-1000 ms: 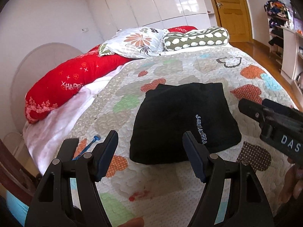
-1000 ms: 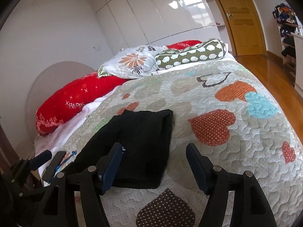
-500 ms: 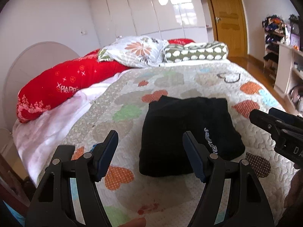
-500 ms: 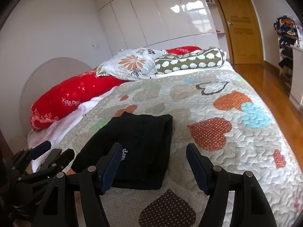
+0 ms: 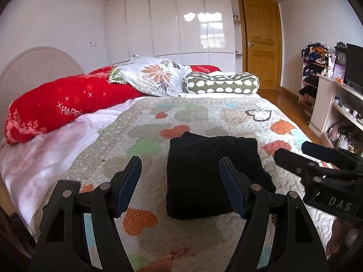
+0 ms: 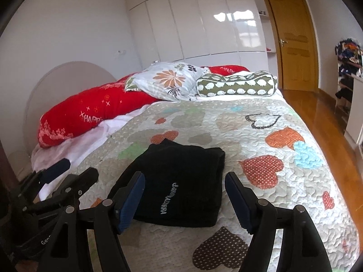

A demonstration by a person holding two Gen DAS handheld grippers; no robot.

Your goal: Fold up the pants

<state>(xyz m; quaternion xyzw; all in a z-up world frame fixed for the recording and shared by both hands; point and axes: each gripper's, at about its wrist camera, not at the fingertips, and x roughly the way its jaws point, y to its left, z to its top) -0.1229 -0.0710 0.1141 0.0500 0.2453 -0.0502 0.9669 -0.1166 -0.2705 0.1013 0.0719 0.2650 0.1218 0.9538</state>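
The black pants [image 5: 211, 176] lie folded into a compact rectangle on the heart-patterned quilt [image 5: 204, 113]. They also show in the right wrist view [image 6: 181, 181], with white lettering on top. My left gripper [image 5: 180, 181] is open and empty, held above the bed on the near side of the pants. My right gripper [image 6: 185, 195] is open and empty, also above the near edge of the pants. The right gripper shows at the right of the left wrist view [image 5: 317, 170]. The left gripper shows at the left of the right wrist view [image 6: 56, 181].
A red pillow [image 5: 56, 106], a floral pillow [image 5: 154, 77] and a green bolster [image 5: 222, 83] lie at the head of the bed. White wardrobes [image 5: 177, 22] and a wooden door [image 5: 261, 45] stand behind. Shelves [image 5: 329, 90] stand at the right.
Both grippers have pulled back and risen from the folded pants, so more of the room shows. The pants have not moved. Both grippers stay open.
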